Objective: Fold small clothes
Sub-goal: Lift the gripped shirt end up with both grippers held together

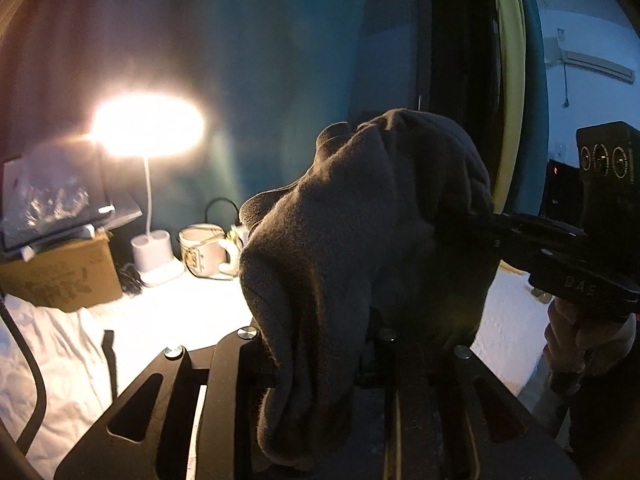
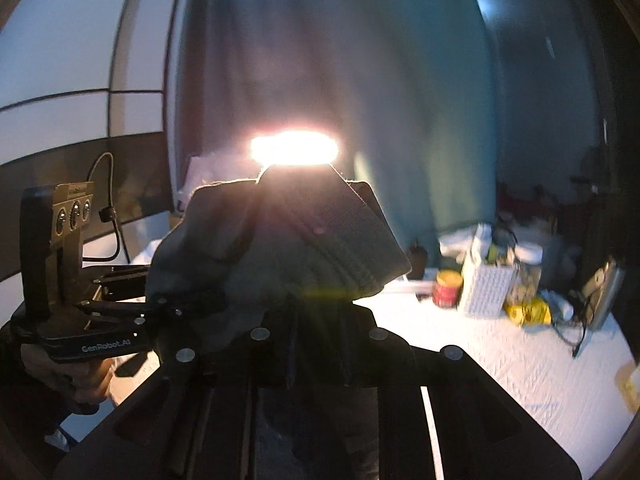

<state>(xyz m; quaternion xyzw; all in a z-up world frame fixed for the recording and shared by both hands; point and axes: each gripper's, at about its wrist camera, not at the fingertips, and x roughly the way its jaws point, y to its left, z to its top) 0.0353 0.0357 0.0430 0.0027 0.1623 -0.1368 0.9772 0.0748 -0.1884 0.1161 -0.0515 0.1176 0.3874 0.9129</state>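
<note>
A small dark grey garment [image 1: 360, 240] hangs in the air between both grippers, above the white table. My left gripper [image 1: 320, 360] is shut on its near edge; the cloth drapes over the fingers and hides the tips. The right gripper [image 1: 500, 228] comes in from the right and bites the garment's other side. In the right wrist view the garment [image 2: 288, 248] shows a ribbed cuff [image 2: 360, 240] lit from behind. My right gripper [image 2: 316, 340] is shut on it, tips hidden. The left gripper [image 2: 160, 308] grips its left edge.
A lit desk lamp [image 1: 148, 128] stands at the back of the white-covered table [image 1: 180, 312], next to a mug [image 1: 202, 250] and a cardboard box [image 1: 60, 276]. In the right wrist view a red jar [image 2: 448, 288], a white carton [image 2: 486, 288] and yellow packets [image 2: 528, 312] crowd the table's far right.
</note>
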